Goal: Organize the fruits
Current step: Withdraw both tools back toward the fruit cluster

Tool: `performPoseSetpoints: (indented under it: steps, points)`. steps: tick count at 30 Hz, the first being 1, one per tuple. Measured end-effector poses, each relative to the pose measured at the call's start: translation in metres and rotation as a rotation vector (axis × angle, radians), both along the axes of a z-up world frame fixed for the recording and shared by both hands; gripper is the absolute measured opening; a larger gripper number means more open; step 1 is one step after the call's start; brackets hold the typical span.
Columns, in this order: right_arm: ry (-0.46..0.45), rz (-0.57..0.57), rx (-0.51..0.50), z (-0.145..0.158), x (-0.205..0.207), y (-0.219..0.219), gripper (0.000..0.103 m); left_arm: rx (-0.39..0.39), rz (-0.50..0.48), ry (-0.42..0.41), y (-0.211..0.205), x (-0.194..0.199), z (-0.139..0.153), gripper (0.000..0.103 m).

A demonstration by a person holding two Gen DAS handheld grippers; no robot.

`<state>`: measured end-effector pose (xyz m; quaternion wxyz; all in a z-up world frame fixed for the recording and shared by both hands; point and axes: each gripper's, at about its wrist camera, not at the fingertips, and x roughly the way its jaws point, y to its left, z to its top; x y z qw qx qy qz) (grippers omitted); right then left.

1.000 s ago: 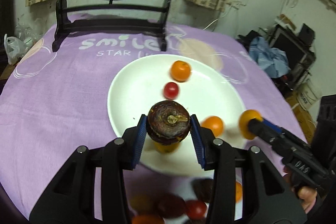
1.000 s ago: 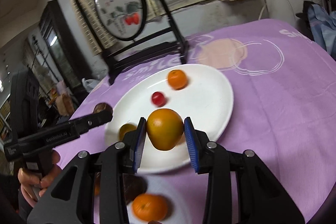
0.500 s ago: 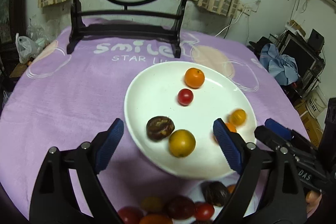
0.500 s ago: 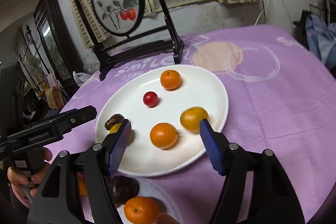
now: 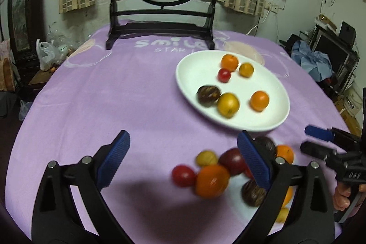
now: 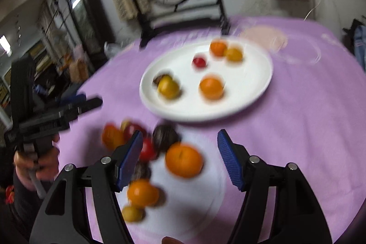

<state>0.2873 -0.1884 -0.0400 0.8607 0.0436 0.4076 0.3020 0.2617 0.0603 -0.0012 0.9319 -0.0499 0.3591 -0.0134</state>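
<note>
Both jaws stood released and empty; the big orange (image 6: pixel 184 162) lay at lower centre, nearly between the right gripper's (image 6: pixel 179 158) jaws, nearer than the left gripper (image 5: pixel 183 160).

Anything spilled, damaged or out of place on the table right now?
Nothing stands out. Six fruits sit on the white plate, the rest are piled nearer the grippers, and the left gripper and right gripper are both open and empty.
</note>
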Motion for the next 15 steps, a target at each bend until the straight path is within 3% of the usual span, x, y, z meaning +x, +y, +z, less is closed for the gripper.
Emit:
performPoseSetpoints:
  steps: [12, 15]
  points:
    - [-0.022, 0.058, -0.173, -0.02, -0.007, 0.021, 0.068, -0.01, -0.001, 0.008, 0.005, -0.015, -0.003, 0.097]
    - [-0.031, 0.063, -0.191, -0.024, -0.007, 0.025, 0.064, -0.025, 0.01, 0.013, 0.009, -0.015, -0.004, 0.097]
